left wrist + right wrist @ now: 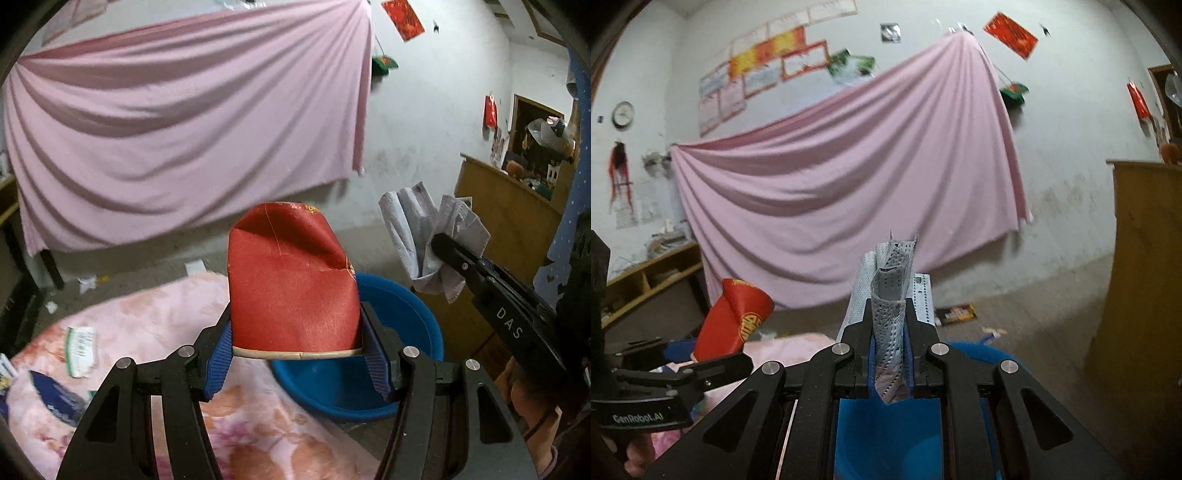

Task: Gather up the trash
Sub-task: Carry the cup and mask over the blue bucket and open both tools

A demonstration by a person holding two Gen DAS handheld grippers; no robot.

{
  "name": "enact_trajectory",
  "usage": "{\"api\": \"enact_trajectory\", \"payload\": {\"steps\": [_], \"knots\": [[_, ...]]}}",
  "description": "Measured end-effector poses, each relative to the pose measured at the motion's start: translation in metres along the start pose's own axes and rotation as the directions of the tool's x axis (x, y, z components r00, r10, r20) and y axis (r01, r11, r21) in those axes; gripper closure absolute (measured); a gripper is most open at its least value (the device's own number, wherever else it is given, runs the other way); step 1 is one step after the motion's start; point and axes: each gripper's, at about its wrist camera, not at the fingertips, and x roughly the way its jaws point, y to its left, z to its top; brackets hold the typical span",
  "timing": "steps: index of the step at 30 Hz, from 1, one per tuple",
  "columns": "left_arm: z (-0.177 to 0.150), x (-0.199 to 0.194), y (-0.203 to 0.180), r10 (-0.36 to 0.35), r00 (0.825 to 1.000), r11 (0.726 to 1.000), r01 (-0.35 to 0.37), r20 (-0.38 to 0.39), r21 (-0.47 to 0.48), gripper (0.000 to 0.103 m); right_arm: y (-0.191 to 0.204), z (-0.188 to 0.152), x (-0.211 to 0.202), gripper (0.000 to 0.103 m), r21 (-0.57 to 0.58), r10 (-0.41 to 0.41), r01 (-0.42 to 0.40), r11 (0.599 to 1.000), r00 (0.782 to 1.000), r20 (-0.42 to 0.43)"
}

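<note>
Above the blue basin (pixel 402 354), a crushed red paper cup (pixel 291 280) sits pinched in the left tool (pixel 295 350) and a crumpled grey face mask (pixel 892 314) in the tightly shut right tool (pixel 890 354) — both apparently poised for dropping — with more litter on the pink blanket (pixel 166 332).
</note>
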Motion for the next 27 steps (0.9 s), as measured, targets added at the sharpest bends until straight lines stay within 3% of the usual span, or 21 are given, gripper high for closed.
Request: {"api": "enact_trajectory", "payload": {"steps": [5,13,16,20,27], "knots": [[-0.002,0.028,-0.004,-0.028,0.996,0.999,0.026,-0.079,-0.022,0.046,-0.014,-0.01,0.008,0.091,0.02,-0.024,0.026,0.999,0.996,-0.087],[-0.008,0.049,-0.005,-0.048,0.989,0.997,0.039,-0.137,-0.067,0.046,-0.021,-0.011,0.021,0.089,0.043,-0.031,0.039,0.998,0.984,-0.174],[-0.009,0.059,0.003,-0.051,0.987,0.995,0.037,-0.155,-0.092,0.045,-0.022,-0.012,0.023,0.075,0.053,-0.027,0.038,0.998,0.98,-0.198],[-0.009,0.06,0.007,-0.056,0.986,0.991,0.036,-0.158,-0.129,0.037,-0.024,-0.013,0.026,0.074,0.055,-0.027,0.04,0.998,0.976,-0.217],[-0.01,0.047,0.021,-0.036,0.992,0.986,0.016,-0.12,-0.168,0.036,-0.022,-0.011,0.024,0.063,0.06,-0.027,0.041,0.997,0.978,-0.207]]}}
